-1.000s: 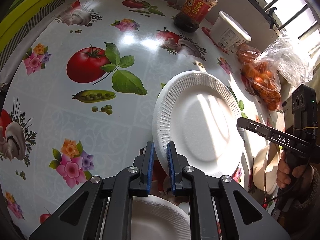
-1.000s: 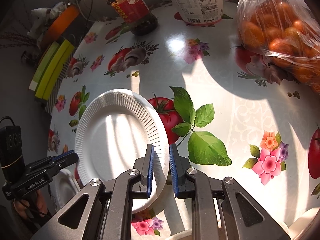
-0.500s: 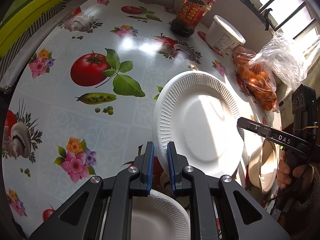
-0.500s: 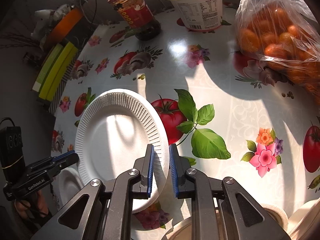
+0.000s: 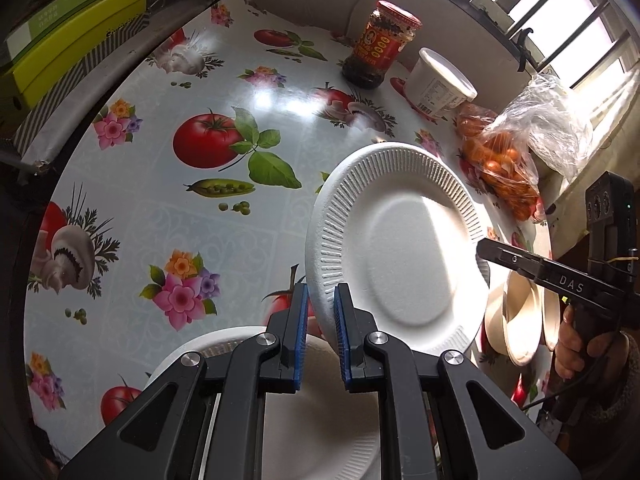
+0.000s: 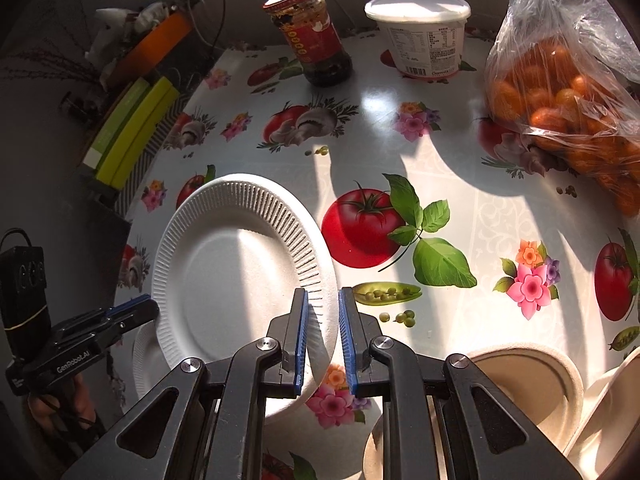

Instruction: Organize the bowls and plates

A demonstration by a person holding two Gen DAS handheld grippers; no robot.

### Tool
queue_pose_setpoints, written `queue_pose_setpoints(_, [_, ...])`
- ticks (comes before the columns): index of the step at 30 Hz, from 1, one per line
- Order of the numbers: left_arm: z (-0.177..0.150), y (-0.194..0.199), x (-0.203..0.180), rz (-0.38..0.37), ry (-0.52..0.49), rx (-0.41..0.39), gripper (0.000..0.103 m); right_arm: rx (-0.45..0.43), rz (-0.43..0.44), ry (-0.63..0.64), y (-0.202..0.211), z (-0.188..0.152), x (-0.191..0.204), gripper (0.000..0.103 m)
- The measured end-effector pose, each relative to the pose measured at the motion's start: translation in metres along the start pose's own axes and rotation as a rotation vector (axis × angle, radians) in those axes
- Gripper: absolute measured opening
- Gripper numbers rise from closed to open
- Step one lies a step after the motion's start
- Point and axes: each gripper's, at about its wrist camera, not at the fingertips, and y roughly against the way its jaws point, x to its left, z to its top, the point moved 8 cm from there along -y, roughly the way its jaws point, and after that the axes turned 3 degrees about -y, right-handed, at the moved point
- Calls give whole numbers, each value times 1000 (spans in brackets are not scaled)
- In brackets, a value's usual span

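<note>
Black hand-held gripper (image 5: 320, 332), blue pads (image 5: 300, 336)

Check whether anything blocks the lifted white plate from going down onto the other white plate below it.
Nothing visible does. The plate, held at opposite rim edges by the left tongs and right tongs, hangs above the lower plate with only air between.

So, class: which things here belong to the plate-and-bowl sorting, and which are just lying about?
Job:
held white plate
second white plate
beige bowls
left gripper
right gripper

Lying about:
sauce jar
white tub
bag of oranges
</note>
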Motion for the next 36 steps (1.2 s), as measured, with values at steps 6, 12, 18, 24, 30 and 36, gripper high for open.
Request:
queue_pose_setpoints(6, [-11,14,5,-1,6,-16,14,-8,5,25,8,-11,16,16])
queue_pose_setpoints(12, [-26,27,14,4,16,-28,14,-1,16,42,10,-27,31,16])
queue_pose_setpoints(18, [-42,37,26,15,28,-35,14,17,24,59,5,-44,46,16])
queue_pose_setpoints(24, [-62,43,42,30,50,-28,14,46,29,77,-6,-61,59,16])
queue_pose_setpoints(30, [-79,48,58,44,72,-26,14,68,32,107,-14,-76,77,16])
queue_pose_setpoints(36, [-93,55,72,61,88,-26,14,86,24,143,-22,-88,95,16])
